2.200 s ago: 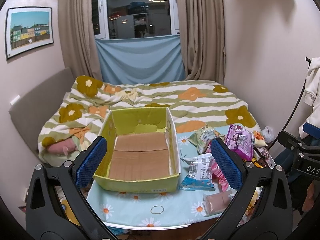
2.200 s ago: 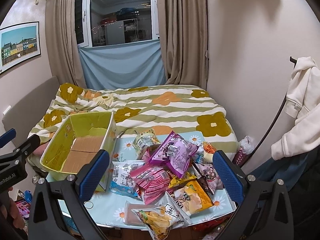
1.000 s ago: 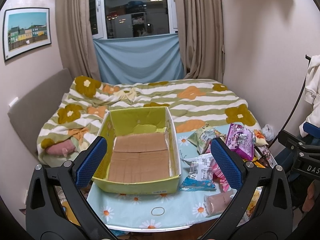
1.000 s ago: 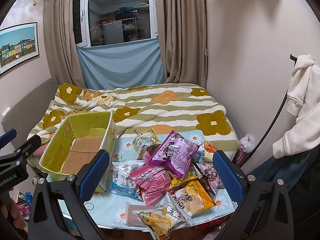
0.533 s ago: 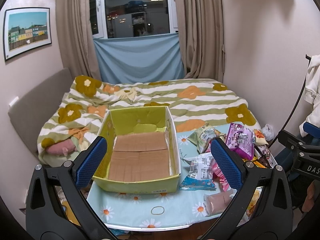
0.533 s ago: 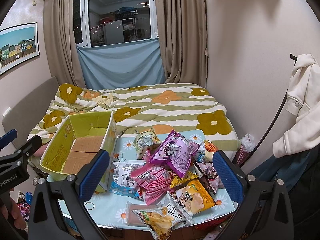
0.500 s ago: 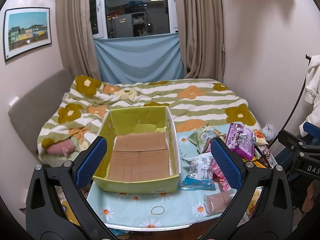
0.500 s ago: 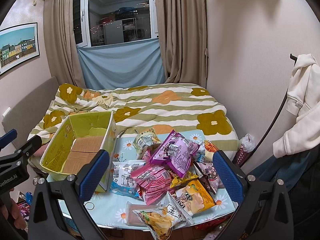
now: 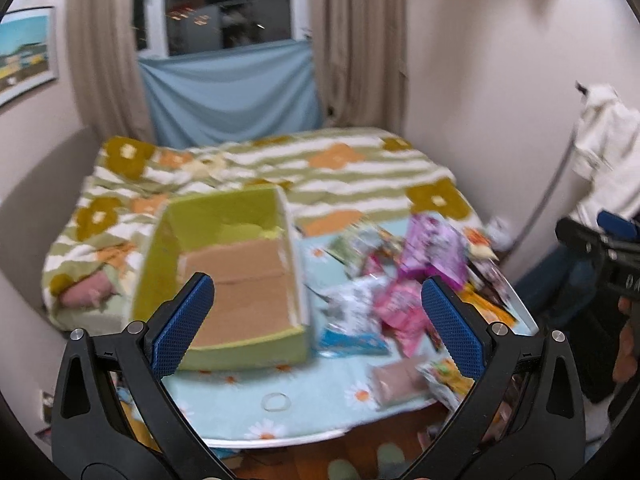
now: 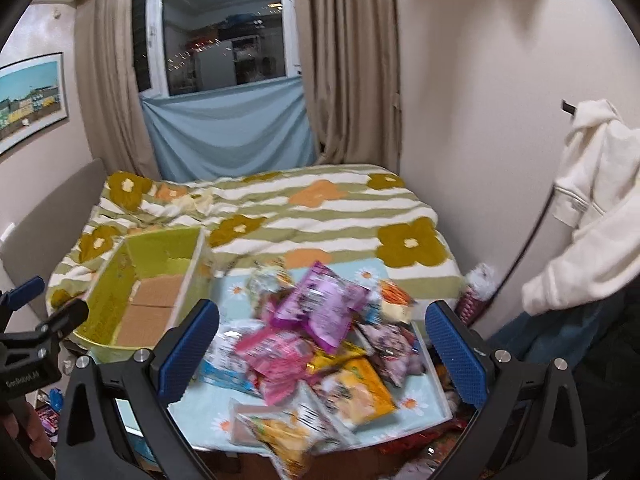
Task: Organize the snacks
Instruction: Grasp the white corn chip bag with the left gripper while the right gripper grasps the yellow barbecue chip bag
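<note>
Left gripper (image 9: 318,312): we are holding it above the near edge of the bench, jaws spread wide with nothing between them.
Right gripper (image 10: 322,340): we are holding it over the snack pile, jaws spread wide and gripping nothing.
Bench (image 9: 320,408): it is wearing a pale blue daisy-print cloth; both views are smearing with blur.
Snack pile (image 10: 320,344): the packets are lying heaped on the right half of the bench, overlapping each other.
Chip packet (image 10: 288,436): it is lying at the near edge of the pile, partly hanging over the bench edge.
Yellow packet (image 10: 360,392): it is sitting just behind the chip packet.
Pink packet (image 10: 276,356): it is resting mid-pile, touching the purple one.
Purple packet (image 10: 324,312): it is lying tilted on top of the heap.
Green cardboard box (image 9: 224,276): it is standing on the left half of the bench, just beside the pile, showing only its bare brown floor.
Bed (image 10: 304,216): it is lying beyond the bench under a striped flower quilt.
White hoodie (image 10: 592,200): it is hanging by the right wall.
</note>
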`<state>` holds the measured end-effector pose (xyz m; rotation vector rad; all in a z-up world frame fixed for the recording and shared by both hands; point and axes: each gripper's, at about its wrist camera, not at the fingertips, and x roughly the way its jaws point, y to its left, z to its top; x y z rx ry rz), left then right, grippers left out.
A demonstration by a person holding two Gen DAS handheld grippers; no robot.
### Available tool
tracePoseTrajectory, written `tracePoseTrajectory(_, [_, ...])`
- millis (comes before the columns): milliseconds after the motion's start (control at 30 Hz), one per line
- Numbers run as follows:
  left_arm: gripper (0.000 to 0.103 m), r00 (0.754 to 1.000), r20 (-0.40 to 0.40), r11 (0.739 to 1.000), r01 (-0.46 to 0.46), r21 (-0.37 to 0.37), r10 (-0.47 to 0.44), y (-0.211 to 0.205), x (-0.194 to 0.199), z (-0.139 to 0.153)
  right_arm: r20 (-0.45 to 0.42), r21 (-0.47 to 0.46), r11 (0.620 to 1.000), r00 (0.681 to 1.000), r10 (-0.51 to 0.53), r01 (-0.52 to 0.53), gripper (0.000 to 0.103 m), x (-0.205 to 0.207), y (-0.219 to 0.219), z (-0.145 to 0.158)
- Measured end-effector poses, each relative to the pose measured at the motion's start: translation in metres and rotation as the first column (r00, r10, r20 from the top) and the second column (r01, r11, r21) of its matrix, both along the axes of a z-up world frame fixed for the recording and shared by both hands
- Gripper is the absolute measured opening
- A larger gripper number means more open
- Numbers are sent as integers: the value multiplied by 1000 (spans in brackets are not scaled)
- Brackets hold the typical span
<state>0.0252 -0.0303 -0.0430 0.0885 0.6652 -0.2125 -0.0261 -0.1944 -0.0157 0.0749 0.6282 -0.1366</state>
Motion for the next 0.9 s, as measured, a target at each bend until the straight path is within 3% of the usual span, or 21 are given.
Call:
tracePoseTrajectory(133, [103,991,-76,994,110,24,-108,-40,-1,-30,-51,1,999,998,-41,41,103,-8,-30,-19])
tracePoseTrajectory(333, [103,941,-207,958,283,51,-267,-110,-1,-84,-135,56,998,991,-24,32,103,-6,-79,-59])
tracePoseTrajectory(633, [103,866,-386,917,384,106,-318,-169,11,-162,-294,209,978,955,48,15,103,19,-133,-138])
tracePoseTrajectory(900, [103,822,-452,862,470,193,-347,-192,17,-209,-390,353,936,906,165,-19,103,39,-125,-196])
